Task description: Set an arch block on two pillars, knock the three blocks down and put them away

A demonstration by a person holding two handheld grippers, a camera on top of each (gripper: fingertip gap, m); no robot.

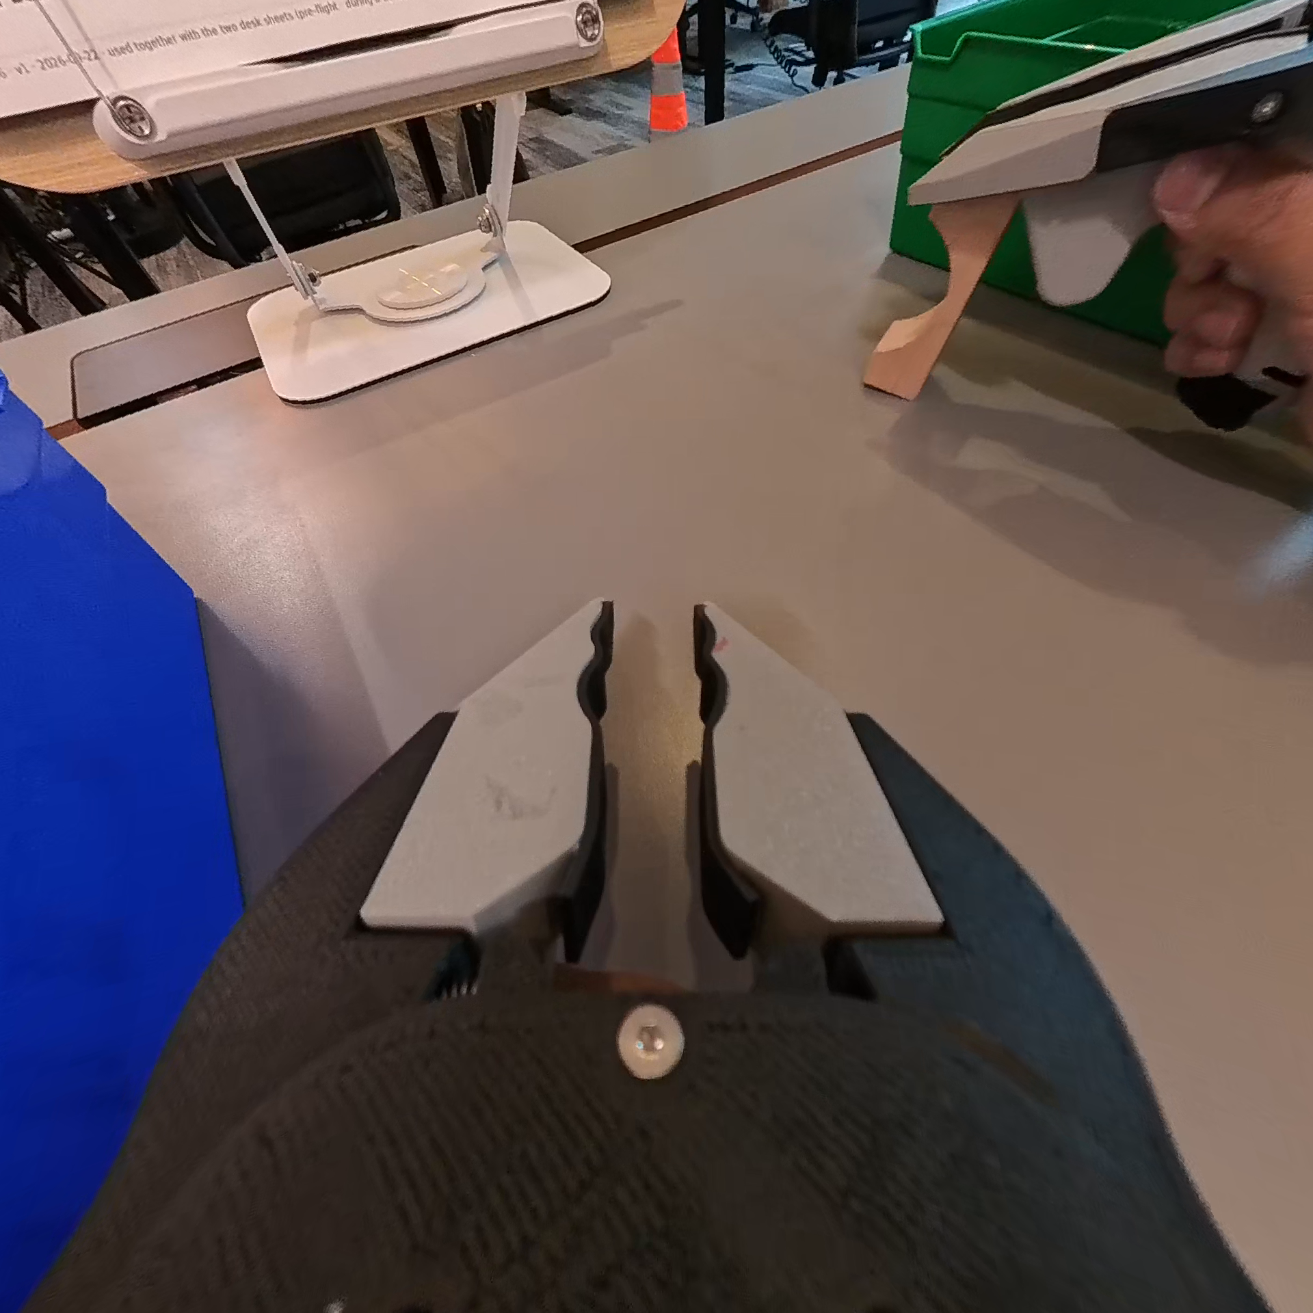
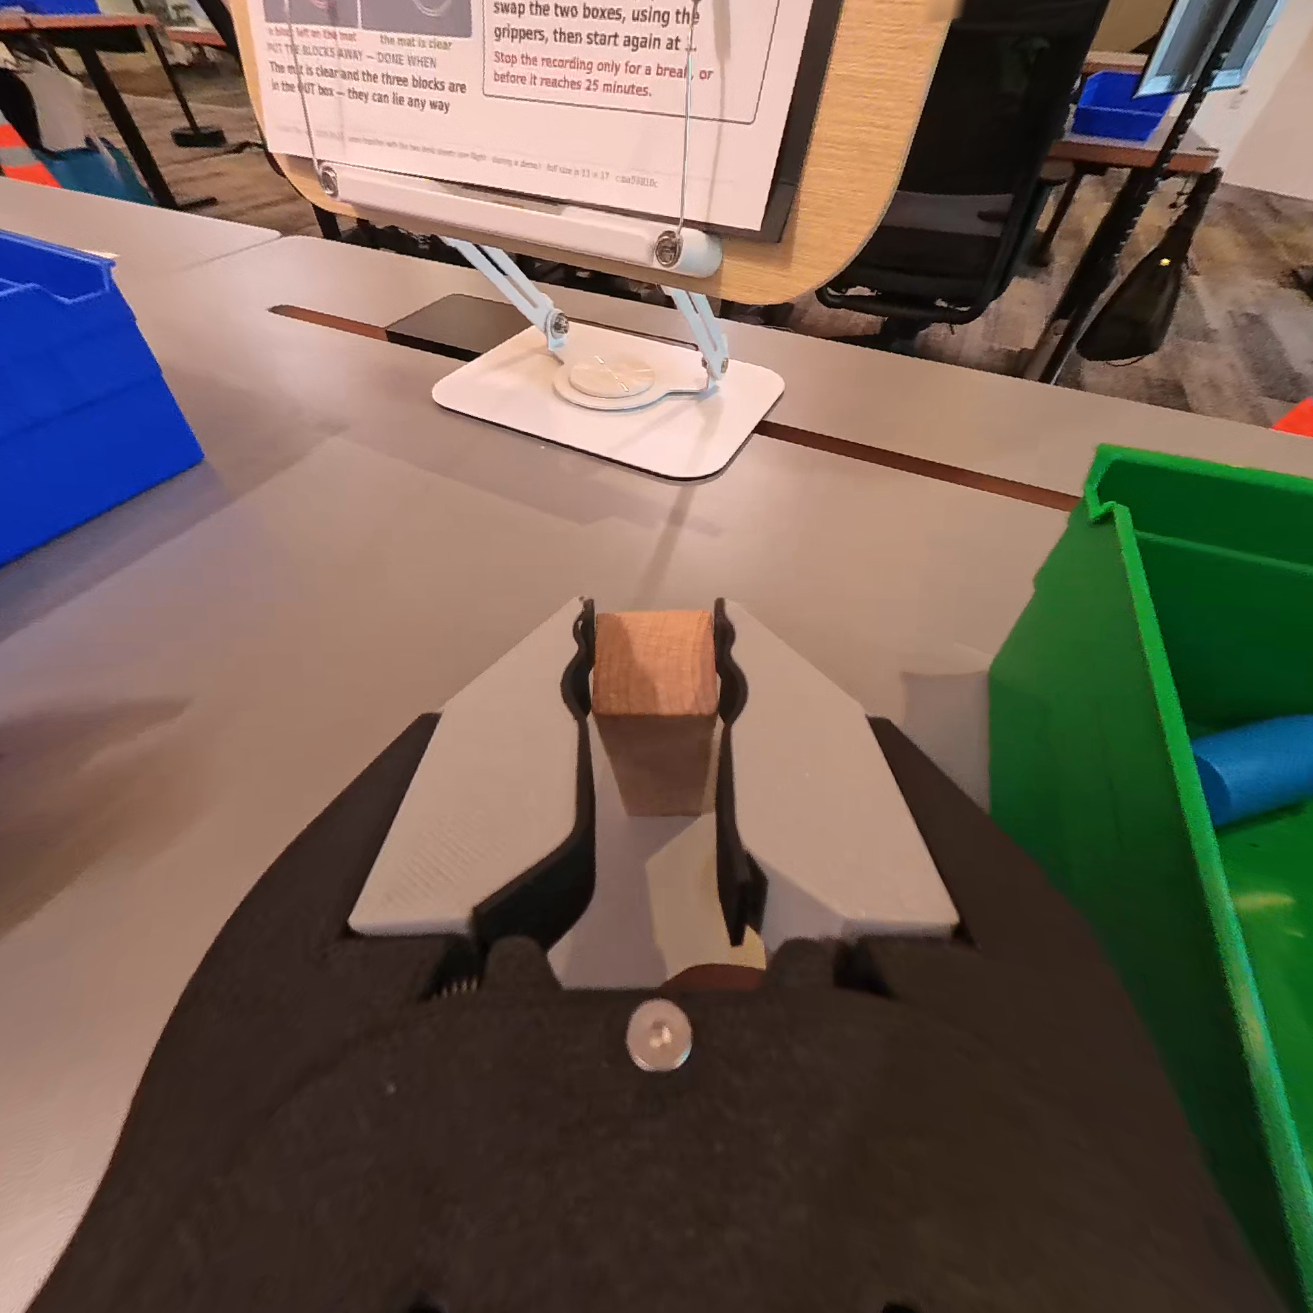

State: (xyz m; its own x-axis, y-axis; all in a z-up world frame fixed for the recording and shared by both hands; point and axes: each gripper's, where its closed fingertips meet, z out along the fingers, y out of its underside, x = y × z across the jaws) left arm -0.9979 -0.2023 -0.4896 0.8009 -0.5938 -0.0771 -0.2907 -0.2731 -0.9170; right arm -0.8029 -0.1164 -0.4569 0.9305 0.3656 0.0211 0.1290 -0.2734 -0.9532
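A pale wooden arch block [image 2: 654,661] is clamped in the right claw [image 2: 652,657], both dark pads pressed flat against its two sides. In the right wrist view the block shows end-on as a square of wood grain between the fingertips, with its body running down and back under the claw. The left wrist view shows the same block [image 1: 938,305] from the side: it hangs tilted below the right claw [image 1: 945,213], its curved cut-out visible, and its lower end is at or just above the grey surface [image 1: 710,462]; whether it touches cannot be told. A person's hand [image 1: 1236,270] grips the handle of that right claw.

Just to the right of the held block stands a green bin [image 2: 1108,710], open at the top. Inside it lies a blue cylinder-shaped block [image 2: 1257,774] on the bin's floor. In the left wrist view the green bin [image 1: 938,114] is directly behind the right claw.

The left claw [image 1: 652,618] is near the middle of the grey surface with its fingers a little apart and nothing between them; only bare surface shows in the gap.

A blue bin [image 2: 78,398] sits at the far left of the surface, well apart from the green one, and appears close beside the left claw.

At the far edge of the surface stands a white stand [image 2: 611,405] holding a wooden board with a printed sheet [image 2: 526,106]. Beyond it are office chairs, other tables and an orange traffic cone [image 1: 668,78].
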